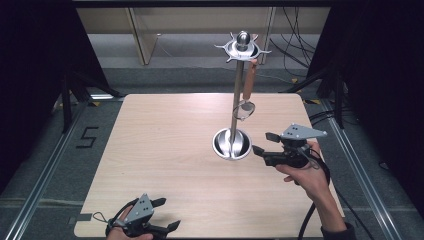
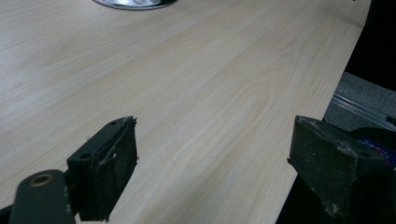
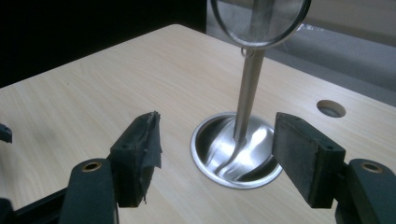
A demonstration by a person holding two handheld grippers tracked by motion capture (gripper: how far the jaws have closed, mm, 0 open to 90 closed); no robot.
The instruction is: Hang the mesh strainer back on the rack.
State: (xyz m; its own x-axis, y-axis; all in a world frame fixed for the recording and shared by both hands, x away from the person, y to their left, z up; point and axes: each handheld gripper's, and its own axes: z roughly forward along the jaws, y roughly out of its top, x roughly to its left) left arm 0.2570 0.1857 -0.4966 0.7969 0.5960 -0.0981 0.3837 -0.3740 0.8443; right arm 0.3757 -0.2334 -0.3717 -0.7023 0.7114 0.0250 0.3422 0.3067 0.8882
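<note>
Your right gripper (image 1: 260, 142) jaws released beside the stand's base (image 1: 231, 144), strainer (image 1: 244, 109) hanging above, your left gripper (image 1: 167, 214) released at the near edge

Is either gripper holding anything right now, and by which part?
Nothing is held. The right gripper stands open before the steel utensil stand; the left gripper is open over the wooden table.

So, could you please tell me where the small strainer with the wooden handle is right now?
In the high view the strainer hangs from the top ring of the metal stand, right of its pole, above the stand's round base and beyond the right hand-held gripper.
</note>
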